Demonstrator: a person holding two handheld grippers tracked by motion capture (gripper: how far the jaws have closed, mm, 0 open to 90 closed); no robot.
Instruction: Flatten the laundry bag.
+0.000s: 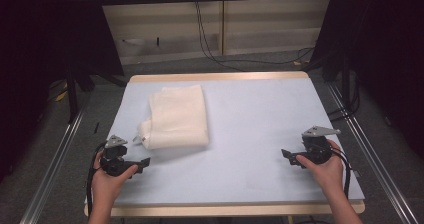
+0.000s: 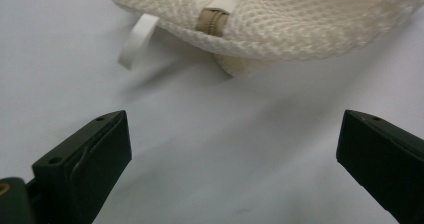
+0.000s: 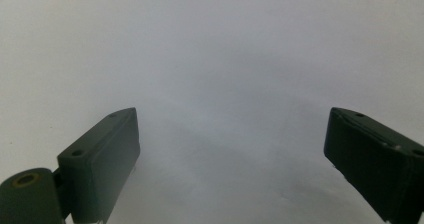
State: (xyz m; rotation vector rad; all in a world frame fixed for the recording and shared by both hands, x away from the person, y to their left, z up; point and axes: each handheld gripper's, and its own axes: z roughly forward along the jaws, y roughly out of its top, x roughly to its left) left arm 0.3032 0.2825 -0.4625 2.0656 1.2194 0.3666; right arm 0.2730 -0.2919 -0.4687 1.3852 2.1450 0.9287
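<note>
A folded cream mesh bag lies on the left half of the pale blue table top. In the left gripper view its netted corner shows a tan zipper and a white ribbon loop hanging off it. My left gripper rests near the front left, just below that corner, its jaws wide apart with nothing between them. My right gripper sits at the front right, far from the bag, jaws also apart over bare surface.
The table has a wooden rim at the back and front. Metal rails run along both sides on the floor. Dark curtains and black cables stand behind.
</note>
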